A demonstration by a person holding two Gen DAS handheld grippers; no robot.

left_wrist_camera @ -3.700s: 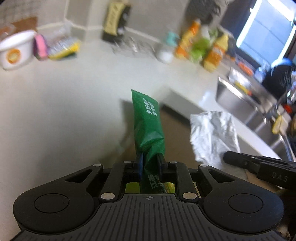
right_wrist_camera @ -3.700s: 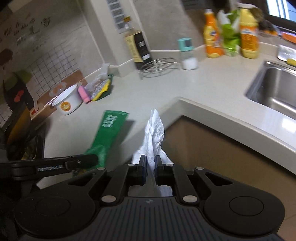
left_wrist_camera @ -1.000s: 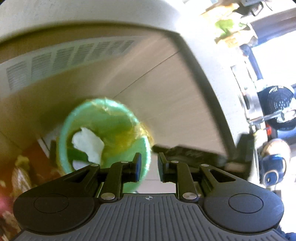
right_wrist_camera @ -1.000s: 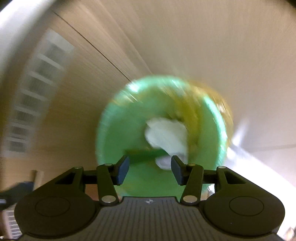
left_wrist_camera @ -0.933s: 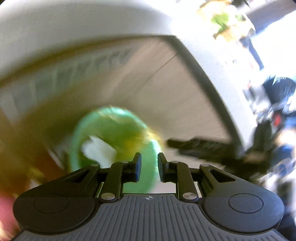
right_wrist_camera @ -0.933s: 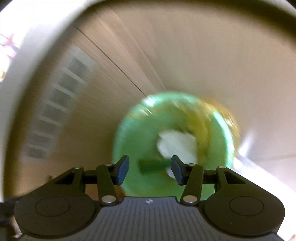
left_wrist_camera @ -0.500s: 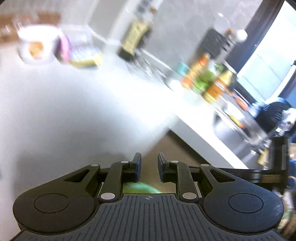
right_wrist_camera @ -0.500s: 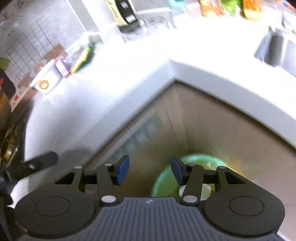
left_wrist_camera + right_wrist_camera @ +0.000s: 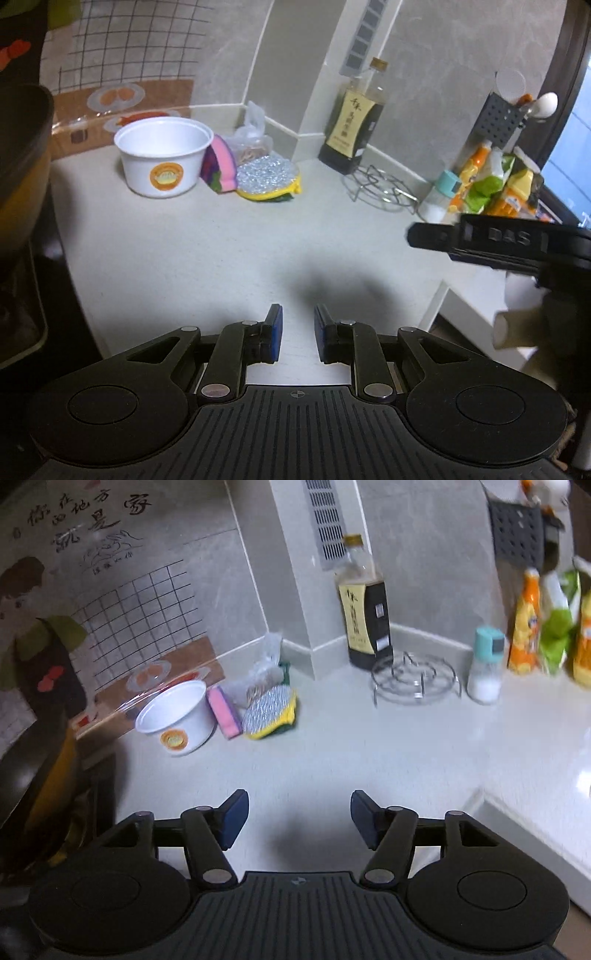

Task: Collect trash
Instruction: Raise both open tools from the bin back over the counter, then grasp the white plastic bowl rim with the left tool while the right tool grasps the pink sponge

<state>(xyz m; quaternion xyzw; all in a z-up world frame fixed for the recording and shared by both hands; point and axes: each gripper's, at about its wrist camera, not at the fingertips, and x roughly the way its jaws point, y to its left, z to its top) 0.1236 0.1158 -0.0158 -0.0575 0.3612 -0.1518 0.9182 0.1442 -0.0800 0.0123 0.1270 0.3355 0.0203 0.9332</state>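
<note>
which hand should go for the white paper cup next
Left, probably. The white paper cup sits at the far left of the counter, on the left gripper side. Both grippers are open and empty; the right gripper would have to cross over, though its fingers are spread wider.

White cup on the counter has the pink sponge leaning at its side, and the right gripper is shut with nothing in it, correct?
Not quite. The right gripper is open, its jaws spread wide over the counter, as the right wrist view shows. It is empty, and the pink sponge does sit beside the white cup.
</note>
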